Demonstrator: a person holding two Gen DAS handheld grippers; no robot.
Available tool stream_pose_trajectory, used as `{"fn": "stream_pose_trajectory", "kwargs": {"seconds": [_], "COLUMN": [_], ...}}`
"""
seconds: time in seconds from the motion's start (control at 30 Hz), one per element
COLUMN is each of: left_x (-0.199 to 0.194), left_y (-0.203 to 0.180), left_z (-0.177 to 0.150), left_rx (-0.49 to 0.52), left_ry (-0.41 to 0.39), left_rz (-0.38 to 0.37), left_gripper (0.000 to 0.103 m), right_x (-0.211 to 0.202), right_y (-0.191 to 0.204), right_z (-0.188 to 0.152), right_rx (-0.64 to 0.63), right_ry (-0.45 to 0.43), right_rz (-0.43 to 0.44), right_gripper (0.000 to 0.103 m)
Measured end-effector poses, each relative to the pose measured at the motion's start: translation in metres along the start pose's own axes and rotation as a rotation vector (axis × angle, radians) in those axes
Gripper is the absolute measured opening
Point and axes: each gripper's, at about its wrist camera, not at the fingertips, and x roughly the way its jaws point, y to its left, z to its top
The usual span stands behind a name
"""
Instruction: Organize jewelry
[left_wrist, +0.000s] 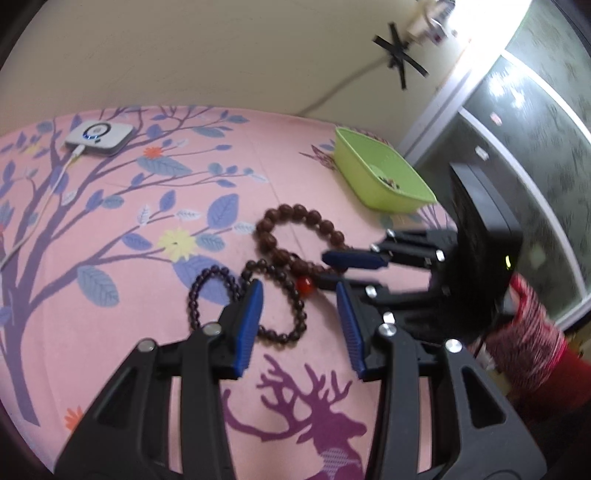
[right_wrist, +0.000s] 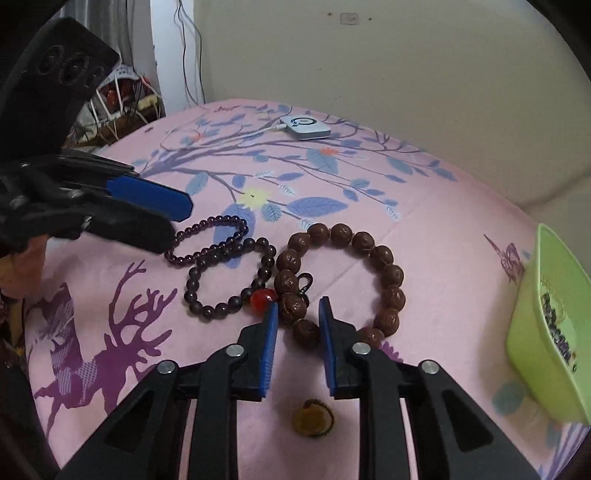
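Three bead bracelets lie touching on a pink printed cloth (right_wrist: 424, 221): a large brown one (right_wrist: 384, 258) (left_wrist: 295, 214), a dark one with a red bead (right_wrist: 229, 306) (left_wrist: 291, 325), and a small purple one (right_wrist: 207, 236) (left_wrist: 199, 291). My right gripper (right_wrist: 298, 306) is open, its jaws either side of the large brown beads at its near end. My left gripper (left_wrist: 299, 291) is open above the dark bracelet. Each gripper shows in the other's view: the left one (right_wrist: 173, 221), the right one (left_wrist: 332, 269).
A green plastic tray (left_wrist: 380, 177) (right_wrist: 550, 332) with some dark beads in it stands at the cloth's right edge. A white device with a cable (left_wrist: 99, 138) (right_wrist: 304, 127) lies at the far side. A small round brown item (right_wrist: 313, 419) lies under my right gripper.
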Motion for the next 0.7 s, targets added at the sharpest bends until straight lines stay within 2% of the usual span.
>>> {"fn": "stream_pose_trajectory", "kwargs": {"seconds": [0.03, 0.13, 0.23, 0.3, 0.4, 0.47, 0.6, 0.7], "left_x": [-0.001, 0.001, 0.014, 0.027, 0.047, 0.062, 0.077, 0.081], "left_y": [-0.003, -0.013, -0.025, -0.034, -0.049, -0.057, -0.058, -0.056], "left_z": [-0.003, -0.006, -0.006, -0.005, -0.003, -0.003, -0.002, 0.0], "left_rx": [0.023, 0.085, 0.134, 0.166, 0.228, 0.279, 0.318, 0.33], "left_ry": [-0.002, 0.004, 0.029, 0.05, 0.072, 0.094, 0.125, 0.122], "left_rz": [0.013, 0.045, 0.054, 0.074, 0.111, 0.171, 0.221, 0.237], "left_gripper": [0.039, 0.039, 0.04, 0.039, 0.04, 0.04, 0.04, 0.039], "right_x": [-0.003, -0.017, -0.024, -0.017, 0.002, 0.001, -0.041, -0.055], "right_y": [-0.006, -0.024, -0.041, -0.045, -0.051, -0.059, -0.07, -0.061], "right_z": [0.004, 0.01, 0.017, 0.018, 0.013, 0.005, -0.019, -0.035], "right_rx": [0.048, 0.134, 0.181, 0.168, 0.181, 0.231, 0.344, 0.332], "right_ry": [-0.003, -0.069, -0.11, -0.098, -0.032, -0.059, -0.188, -0.174], "right_rz": [0.046, 0.077, 0.042, -0.018, -0.027, 0.018, 0.135, 0.149], "right_gripper": [0.0, 0.0, 0.0, 0.0, 0.0, 0.0, 0.0, 0.0]}}
